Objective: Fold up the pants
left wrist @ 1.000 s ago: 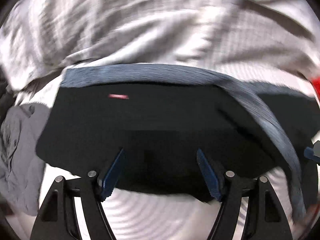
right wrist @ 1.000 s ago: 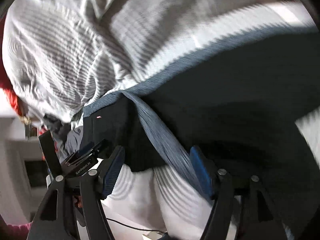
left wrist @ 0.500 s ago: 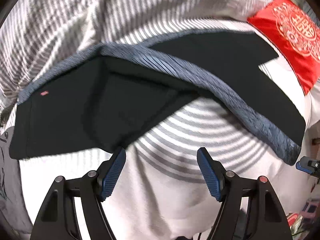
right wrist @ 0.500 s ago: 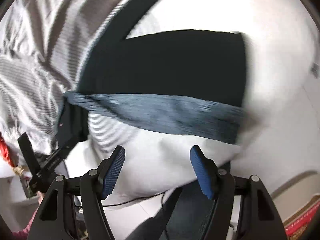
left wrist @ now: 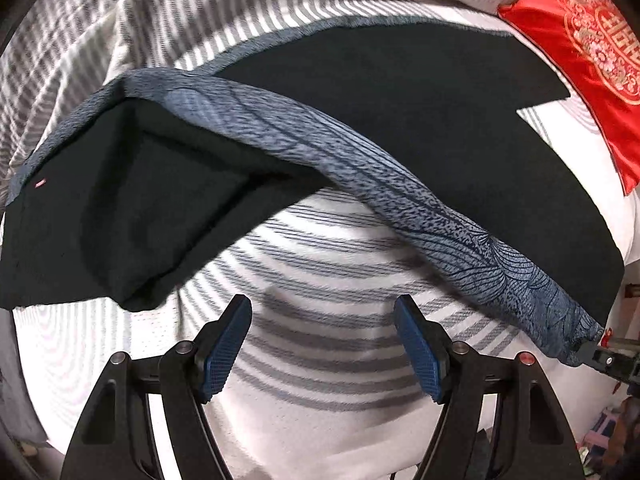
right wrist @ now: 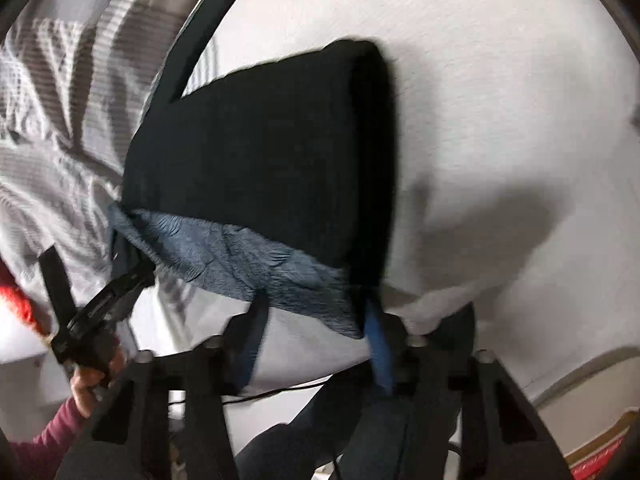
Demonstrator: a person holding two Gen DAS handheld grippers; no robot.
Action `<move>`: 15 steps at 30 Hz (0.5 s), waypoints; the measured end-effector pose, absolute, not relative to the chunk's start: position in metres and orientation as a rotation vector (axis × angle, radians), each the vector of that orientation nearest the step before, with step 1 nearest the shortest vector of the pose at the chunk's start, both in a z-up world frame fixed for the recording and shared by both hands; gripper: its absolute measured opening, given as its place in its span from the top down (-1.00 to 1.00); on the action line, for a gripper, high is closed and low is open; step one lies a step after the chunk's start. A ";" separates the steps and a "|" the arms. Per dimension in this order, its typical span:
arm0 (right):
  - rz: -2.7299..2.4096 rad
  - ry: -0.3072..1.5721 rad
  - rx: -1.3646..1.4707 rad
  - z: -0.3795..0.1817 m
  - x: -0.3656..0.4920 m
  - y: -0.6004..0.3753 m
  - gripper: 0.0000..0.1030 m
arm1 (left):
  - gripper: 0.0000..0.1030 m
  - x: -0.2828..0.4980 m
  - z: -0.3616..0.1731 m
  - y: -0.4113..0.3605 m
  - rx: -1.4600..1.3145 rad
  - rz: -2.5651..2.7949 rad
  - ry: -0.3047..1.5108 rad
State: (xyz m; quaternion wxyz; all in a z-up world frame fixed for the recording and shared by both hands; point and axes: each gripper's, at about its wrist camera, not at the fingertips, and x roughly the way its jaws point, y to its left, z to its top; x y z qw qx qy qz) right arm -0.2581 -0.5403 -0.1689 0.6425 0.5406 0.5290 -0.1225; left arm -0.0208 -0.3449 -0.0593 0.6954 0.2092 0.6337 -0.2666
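Black pants (left wrist: 400, 92), textured blue-grey band (left wrist: 400, 188)

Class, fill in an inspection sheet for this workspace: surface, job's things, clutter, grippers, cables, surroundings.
Surface: bed with striped sheet.
Job's things: black pants spread out, patterned blue band draped across.
Clutter: red embroidered cushion beside the pants.
Grippers: left gripper open, off the cloth; right gripper open, around the band's edge.
Cables: thin black cable under the right gripper.
Surroundings: crumpled striped bedding.
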 end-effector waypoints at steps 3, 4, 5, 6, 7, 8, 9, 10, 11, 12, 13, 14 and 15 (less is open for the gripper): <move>-0.159 1.195 1.309 -0.170 -0.249 -0.541 0.93 | -0.45 -0.019 -0.064 -0.356 0.480 -0.588 1.432; -0.131 1.171 1.336 -0.166 -0.246 -0.544 0.93 | -0.45 -0.018 -0.064 -0.358 0.481 -0.584 1.435; -0.103 1.145 1.358 -0.160 -0.241 -0.549 0.93 | -0.45 -0.017 -0.063 -0.361 0.476 -0.578 1.440; -0.080 1.116 1.376 -0.151 -0.237 -0.556 0.94 | -0.45 -0.015 -0.062 -0.363 0.471 -0.571 1.443; -0.063 1.089 1.390 -0.145 -0.236 -0.560 0.94 | -0.45 -0.014 -0.060 -0.364 0.465 -0.565 1.444; -0.041 1.055 1.404 -0.135 -0.230 -0.568 0.94 | -0.45 -0.011 -0.056 -0.365 0.456 -0.556 1.442; -0.027 1.032 1.410 -0.127 -0.225 -0.575 0.94 | -0.45 -0.009 -0.052 -0.366 0.449 -0.542 1.440; -0.010 1.008 1.411 -0.118 -0.217 -0.584 0.94 | -0.45 -0.007 -0.050 -0.370 0.444 -0.535 1.438; 0.007 0.983 1.412 -0.109 -0.208 -0.594 0.94 | -0.45 -0.005 -0.045 -0.370 0.434 -0.523 1.436; 0.022 0.966 1.411 -0.102 -0.199 -0.603 0.94 | -0.45 -0.002 -0.042 -0.372 0.429 -0.513 1.435; 0.036 0.948 1.406 -0.094 -0.190 -0.613 0.94 | -0.45 -0.001 -0.040 -0.376 0.425 -0.500 1.433; 0.051 0.933 1.400 -0.087 -0.181 -0.622 0.94 | -0.45 0.000 -0.037 -0.379 0.421 -0.486 1.432; 0.065 0.920 1.395 -0.080 -0.170 -0.632 0.94 | -0.45 0.001 -0.035 -0.381 0.414 -0.474 1.432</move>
